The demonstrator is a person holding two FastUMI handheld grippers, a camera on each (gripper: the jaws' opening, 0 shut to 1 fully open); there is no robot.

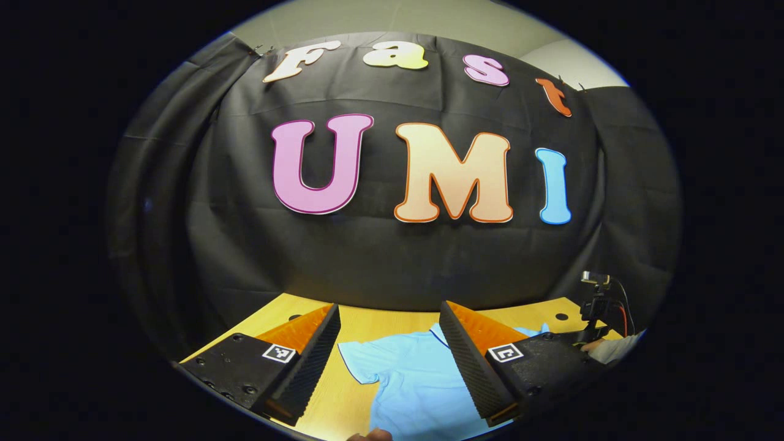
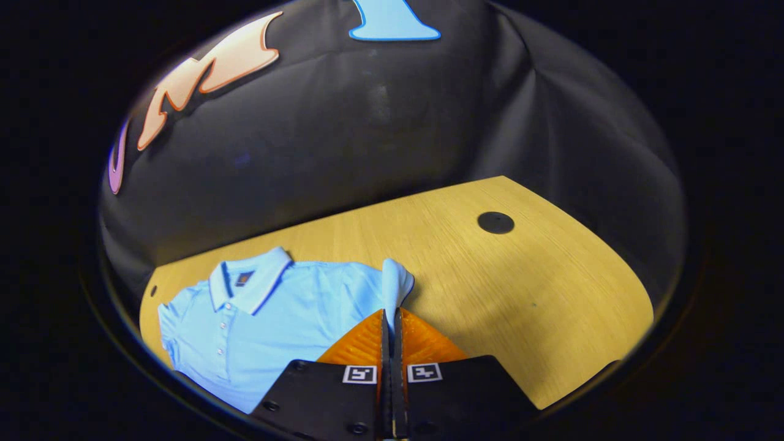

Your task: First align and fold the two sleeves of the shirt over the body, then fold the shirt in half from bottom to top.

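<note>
While the light blue short-sleeved polo shirt [image 2: 269, 318] lies face up on the yellow wood-grain desk [image 2: 490, 288], collar toward the cloth-hung back edge and buttoned placket showing, the job looks to be at its first step. In the right gripper view the right gripper [image 2: 391, 318] has its jaws pressed together on the shirt's sleeve [image 2: 397, 283] nearest it, and that bit of cloth stands lifted in a small peak above the desk, so this sleeve seems ready to be carried over the body. The other sleeve [image 1: 358, 361] lies spread flat toward the desk's opposite side, not yet folded, and the bottom-to-top fold is left to do. In the left gripper view the left gripper [image 1: 389, 361] hangs above that side of the shirt with its jaws wide apart, holding nothing; whether its fingers touch the fabric I cannot tell.
</note>
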